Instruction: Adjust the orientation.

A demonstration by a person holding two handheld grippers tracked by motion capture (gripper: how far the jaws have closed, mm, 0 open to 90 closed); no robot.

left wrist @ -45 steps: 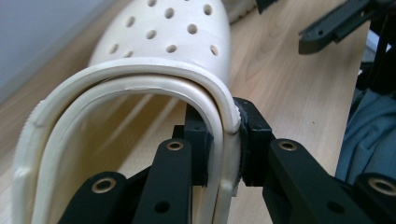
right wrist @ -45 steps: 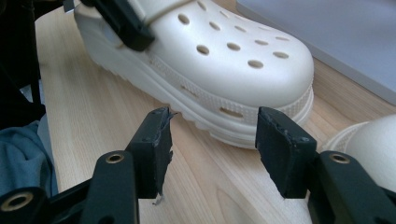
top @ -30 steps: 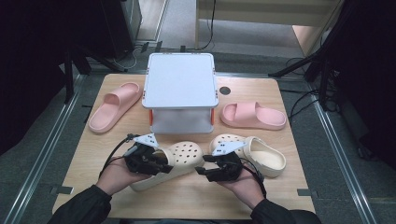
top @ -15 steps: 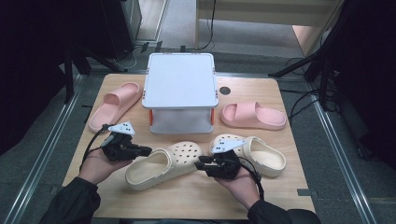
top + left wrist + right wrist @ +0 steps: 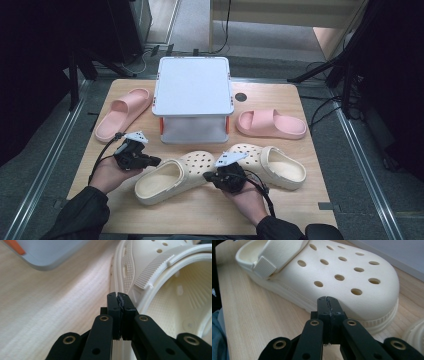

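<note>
**Both tools closed beside the cream clogs**

While resting low over the surface [image 5: 210,215], left tool [image 5: 152,161] just closed, jaws together on nothing, tip by the left cream clog [image 5: 170,180]'s heel rim. Right tool [image 5: 210,176] likewise just closed and empty, tip at that clog's perforated toe. Second cream clog [image 5: 272,165] just beyond.
</note>
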